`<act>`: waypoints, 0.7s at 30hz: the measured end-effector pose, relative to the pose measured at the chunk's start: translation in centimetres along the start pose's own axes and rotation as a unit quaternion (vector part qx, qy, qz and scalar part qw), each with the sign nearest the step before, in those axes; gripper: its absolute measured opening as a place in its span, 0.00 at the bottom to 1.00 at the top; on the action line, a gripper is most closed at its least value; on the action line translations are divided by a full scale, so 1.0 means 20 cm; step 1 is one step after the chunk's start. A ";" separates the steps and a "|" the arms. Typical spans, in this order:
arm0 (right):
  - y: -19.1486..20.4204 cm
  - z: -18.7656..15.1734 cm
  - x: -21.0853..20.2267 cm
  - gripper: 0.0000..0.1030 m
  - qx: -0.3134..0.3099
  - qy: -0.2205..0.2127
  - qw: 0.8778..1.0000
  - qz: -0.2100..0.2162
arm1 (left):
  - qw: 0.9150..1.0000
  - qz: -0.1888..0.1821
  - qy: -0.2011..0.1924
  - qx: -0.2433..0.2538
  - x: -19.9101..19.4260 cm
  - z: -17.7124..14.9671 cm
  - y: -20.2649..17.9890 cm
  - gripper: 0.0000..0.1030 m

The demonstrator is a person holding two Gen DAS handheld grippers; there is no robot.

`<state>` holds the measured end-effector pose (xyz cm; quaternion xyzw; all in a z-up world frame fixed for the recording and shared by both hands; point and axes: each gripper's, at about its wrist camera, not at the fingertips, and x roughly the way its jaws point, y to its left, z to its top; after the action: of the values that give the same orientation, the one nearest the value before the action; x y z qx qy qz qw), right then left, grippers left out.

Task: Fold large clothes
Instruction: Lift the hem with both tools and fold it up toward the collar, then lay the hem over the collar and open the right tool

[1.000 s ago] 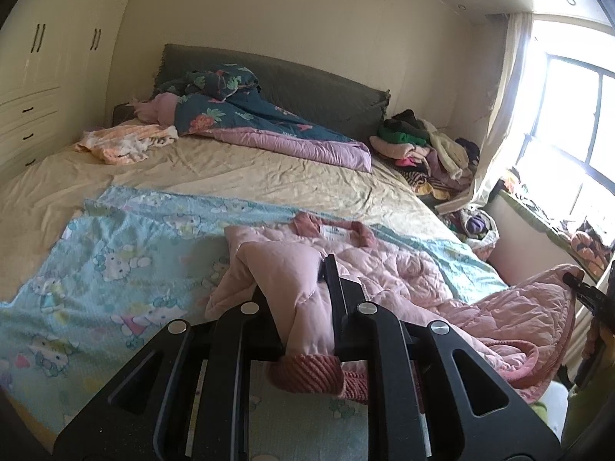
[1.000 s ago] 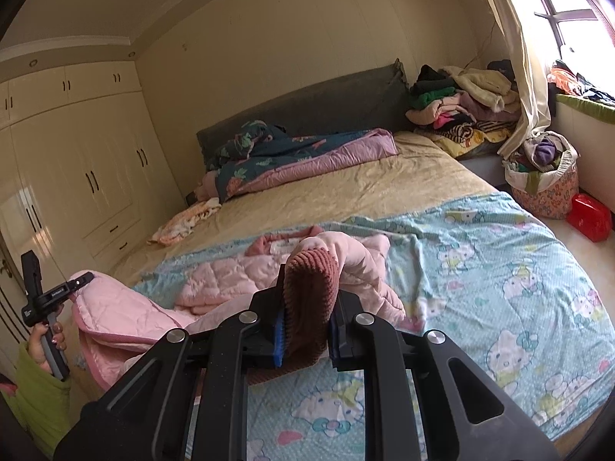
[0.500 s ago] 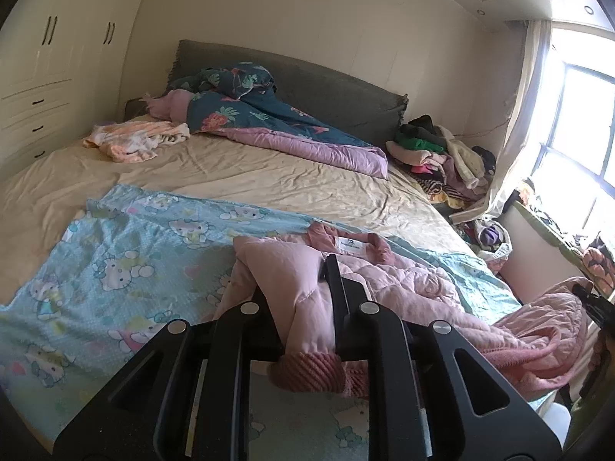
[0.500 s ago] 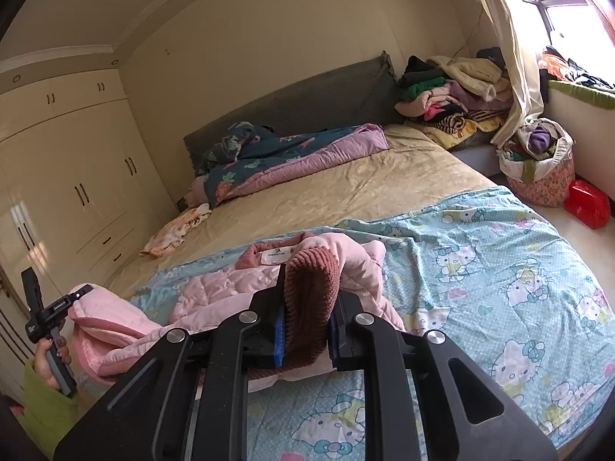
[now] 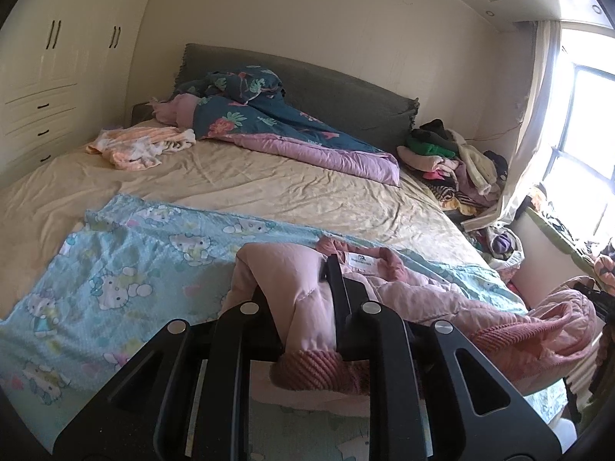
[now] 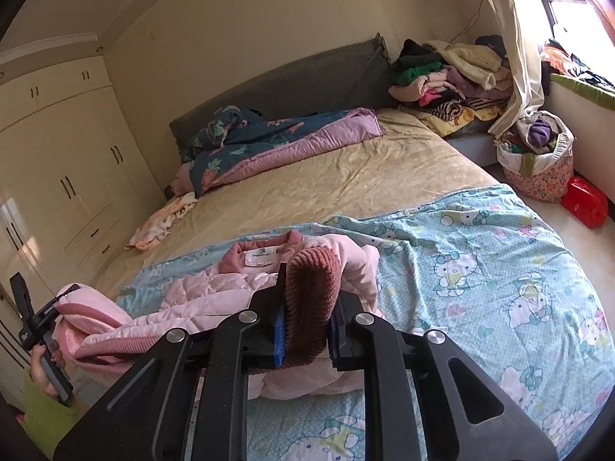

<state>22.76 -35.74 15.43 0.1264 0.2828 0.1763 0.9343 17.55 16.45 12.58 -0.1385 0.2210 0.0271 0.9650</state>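
- While both cuffs are pinched, the pink jacket lies spread ahead of the two hand-held grippers on the cartoon sheet at the near end of the bed, collar and label away from the holder.
- The left hand-held gripper is clamped on the left sleeve, its ribbed cuff hanging just behind the jaws.
- The right hand-held gripper is clamped on the other ribbed cuff, the blue pads pressed against its sides and the cuff standing upright between them.
- From the right view the jacket's body trails away to the left of that gripper, toward the left one held in a hand at the bed's edge, where a bunch of hem or lining hangs off.
- From the left view the body runs off to the right, so the garment's long axis lies across, from one gripper to the other, not away from them.
- My guess is the sleeves go inward over the chest next; each gripper is nearest its own sleeve, and the collar just ahead marks the centre line to aim for.
- The puffy quilting will likely spring back unless pressed flat.
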 end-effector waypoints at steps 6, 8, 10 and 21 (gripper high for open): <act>-0.06 0.11 0.15 0.15 0.026 0.016 1.000 0.001 | 1.000 0.017 -0.003 0.014 0.07 0.04 -0.03 0.12; -0.07 0.14 0.21 0.15 0.032 0.021 0.999 0.000 | 1.000 0.022 -0.002 0.015 0.09 0.05 -0.03 0.12; -0.09 0.16 0.25 0.15 0.038 0.024 0.999 -0.001 | 0.999 0.028 -0.001 0.019 0.12 0.05 -0.04 0.12; -0.18 0.22 0.46 0.16 0.079 0.051 0.996 -0.003 | 0.996 0.065 0.008 0.056 0.28 0.06 -0.08 0.12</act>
<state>33.42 -35.88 13.30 0.1898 0.3435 0.1567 0.9063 23.32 15.13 11.50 -0.0697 0.2386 0.0762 0.9656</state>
